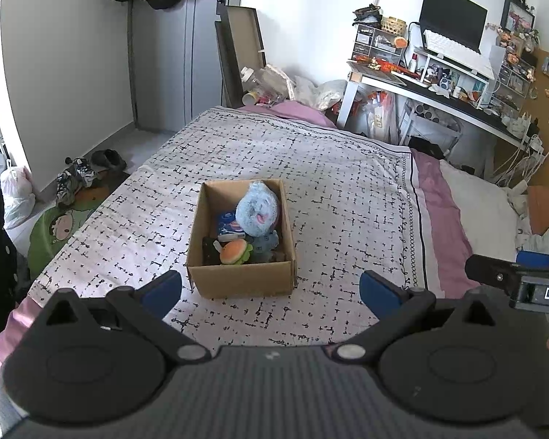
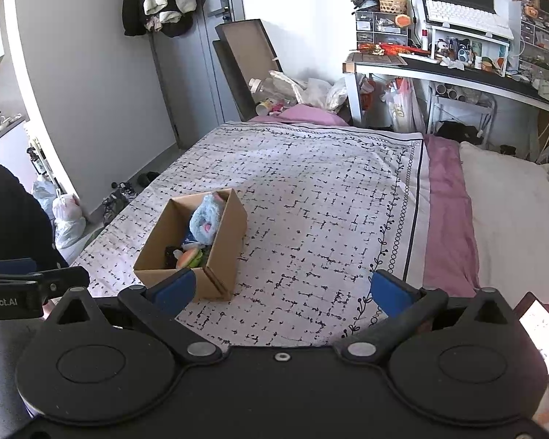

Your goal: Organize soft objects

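A brown cardboard box (image 1: 243, 281) (image 2: 223, 241) stands on the patterned bedspread (image 1: 329, 197) (image 2: 311, 212). Inside it lie a fluffy light-blue plush (image 1: 256, 208) (image 2: 205, 217), a burger-shaped plush (image 1: 234, 251) (image 2: 188, 258), a small blue plush (image 1: 265, 243) and a blue-and-white packet (image 1: 228, 225). My left gripper (image 1: 271, 291) hangs open just short of the box, nothing between its blue pads. My right gripper (image 2: 283, 291) is open too, empty, with the box at its left finger. Each gripper shows at the edge of the other's view.
A pink sheet and white pillow (image 2: 501, 205) lie to the right. A cluttered white desk (image 1: 432, 87) with a monitor stands beyond the bed. Shoes (image 1: 80, 175) and bags (image 1: 14, 194) sit on the floor at left, by a grey door (image 1: 205, 36). A flattened carton (image 2: 249, 58) leans against the wall.
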`<state>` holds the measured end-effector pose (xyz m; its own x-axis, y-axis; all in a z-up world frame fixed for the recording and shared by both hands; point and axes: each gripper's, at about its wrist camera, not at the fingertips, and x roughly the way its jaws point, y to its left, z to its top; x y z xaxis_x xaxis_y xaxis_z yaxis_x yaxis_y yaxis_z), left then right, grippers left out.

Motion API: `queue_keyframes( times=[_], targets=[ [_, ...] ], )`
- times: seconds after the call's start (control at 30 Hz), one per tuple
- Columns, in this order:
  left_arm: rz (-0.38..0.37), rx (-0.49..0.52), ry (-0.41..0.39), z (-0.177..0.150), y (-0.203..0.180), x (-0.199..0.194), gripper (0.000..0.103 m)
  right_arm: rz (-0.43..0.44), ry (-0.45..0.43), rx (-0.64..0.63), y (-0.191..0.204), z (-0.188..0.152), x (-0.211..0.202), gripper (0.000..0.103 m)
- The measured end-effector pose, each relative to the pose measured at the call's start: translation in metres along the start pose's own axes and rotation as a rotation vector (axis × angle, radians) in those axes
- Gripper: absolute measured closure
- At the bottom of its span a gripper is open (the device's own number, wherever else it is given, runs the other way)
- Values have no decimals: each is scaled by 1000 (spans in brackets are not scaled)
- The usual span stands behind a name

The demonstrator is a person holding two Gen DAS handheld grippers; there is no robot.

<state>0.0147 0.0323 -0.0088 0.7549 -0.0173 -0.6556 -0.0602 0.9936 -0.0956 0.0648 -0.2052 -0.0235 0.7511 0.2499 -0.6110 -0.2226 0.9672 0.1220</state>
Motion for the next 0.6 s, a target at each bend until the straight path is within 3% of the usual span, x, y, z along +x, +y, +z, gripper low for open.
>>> queue_keyframes(
  times=[0.6],
  targets=[
    [0,-8,7,-2,-1,1,1,-6,16,1,0,-1,3,0]
  ],
)
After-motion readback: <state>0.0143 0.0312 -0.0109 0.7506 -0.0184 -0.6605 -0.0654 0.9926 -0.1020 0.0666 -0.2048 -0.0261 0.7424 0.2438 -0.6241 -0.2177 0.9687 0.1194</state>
